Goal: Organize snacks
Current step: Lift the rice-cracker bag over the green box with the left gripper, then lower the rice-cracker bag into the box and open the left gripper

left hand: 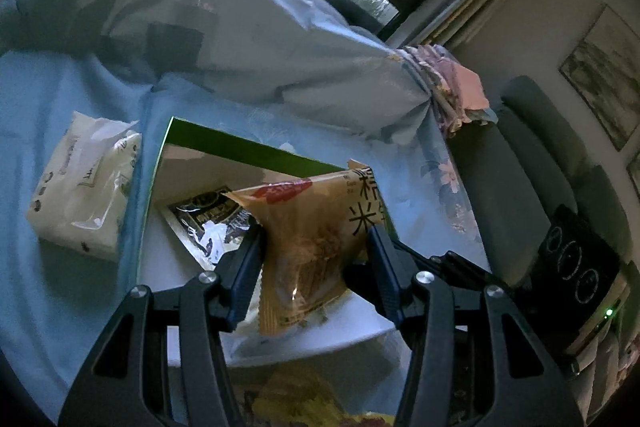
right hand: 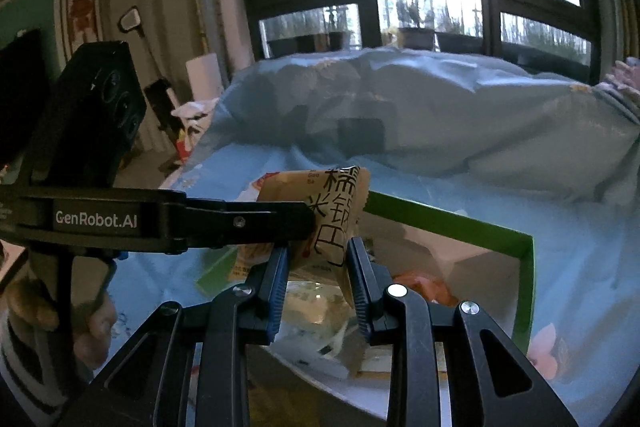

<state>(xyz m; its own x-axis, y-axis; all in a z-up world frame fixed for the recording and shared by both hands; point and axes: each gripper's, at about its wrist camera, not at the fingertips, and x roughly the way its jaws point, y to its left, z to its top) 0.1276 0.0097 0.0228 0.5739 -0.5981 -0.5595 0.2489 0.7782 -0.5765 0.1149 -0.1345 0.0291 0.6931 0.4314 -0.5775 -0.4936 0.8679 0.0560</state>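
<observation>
- Snack packet [left hand: 316, 247], tan with a red logo and black Chinese characters, sits between the left gripper [left hand: 316, 239] fingers in the left wrist view; both blue pads press its sides, so jaws clamped on it.
- Packet is held up over a green-edged box [left hand: 240, 147] with a white inside; serrated bottom seam points toward the camera.
- Black snack pouch [left hand: 208, 219] lies flat on the box floor, just left of and behind the held packet.
- White tissue pack [left hand: 84, 183] lies on the blue bedsheet [left hand: 60, 99], just beside the box's left edge, not touching it as far as visible.
- Bunched blue quilt [left hand: 248, 27] behind the box; grey sofa [left hand: 532, 163] and black device with round rings [left hand: 576, 267] at right.
- Right wrist view: same tan packet [right hand: 336, 211] is up in the air, the left gripper [right hand: 308, 223] reaching in from the left and gripping it side-on.
- Right gripper [right hand: 320, 267] is under the packet's lower end; fingers sit on either side of it with a gap, jaws apart, contact not clear.
- Green-edged box [right hand: 524, 267] is below and right; an orange packet [right hand: 424, 287] and pale wrappers [right hand: 316, 311] lie inside, blurred.
- Person's hand [right hand: 92, 327] holds the left gripper handle at lower left.
</observation>
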